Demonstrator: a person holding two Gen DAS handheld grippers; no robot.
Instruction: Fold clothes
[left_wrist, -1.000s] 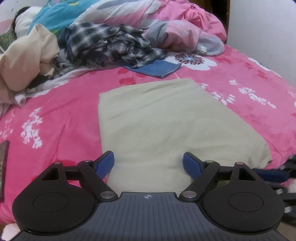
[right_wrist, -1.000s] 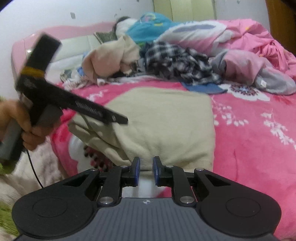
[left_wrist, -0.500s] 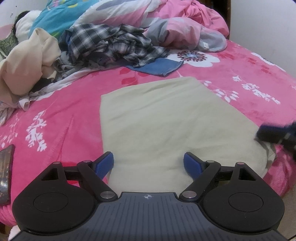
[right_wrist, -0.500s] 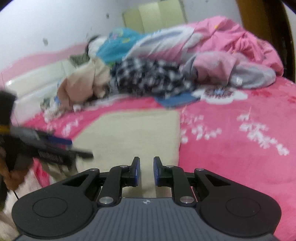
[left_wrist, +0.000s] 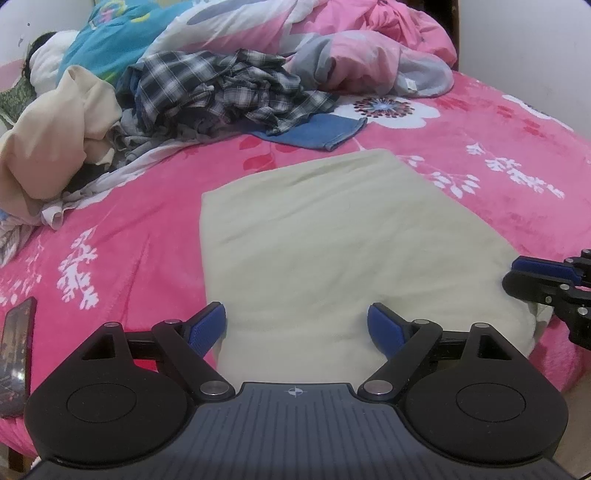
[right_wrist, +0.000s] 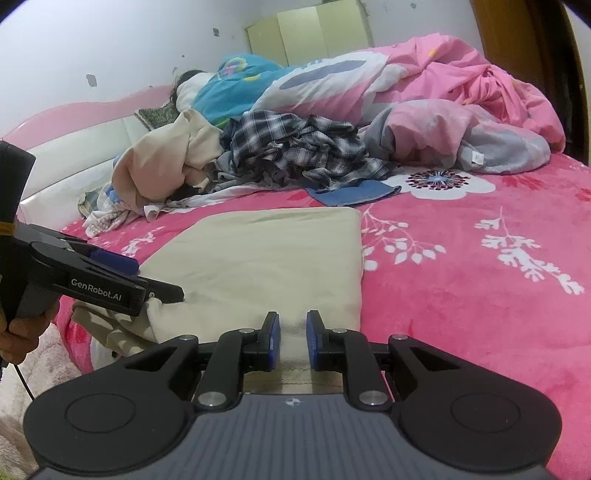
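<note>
A cream garment (left_wrist: 332, 240) lies folded flat in a rectangle on the pink flowered bed cover (left_wrist: 140, 236). My left gripper (left_wrist: 297, 325) hangs over its near edge, jaws wide open and empty. Seen from the right wrist, the left gripper (right_wrist: 155, 280) reaches in over the garment's (right_wrist: 258, 258) left corner. My right gripper (right_wrist: 293, 332) is over the near right corner, jaws a narrow gap apart, with the ribbed hem showing below the gap. From the left wrist, the right gripper (left_wrist: 511, 273) hovers at the cloth's right edge with no cloth lifted.
A heap lies at the far side: a plaid shirt (left_wrist: 221, 88), a beige garment (left_wrist: 55, 147), a blue denim piece (left_wrist: 321, 133) and a pink quilt (left_wrist: 369, 55). A person lies under a blue blanket (right_wrist: 236, 85). A phone (left_wrist: 14, 343) rests near the left edge.
The right gripper has come into the left wrist view at the garment's right edge and steadied there. The left gripper has stayed over the near edge, still wide open.
</note>
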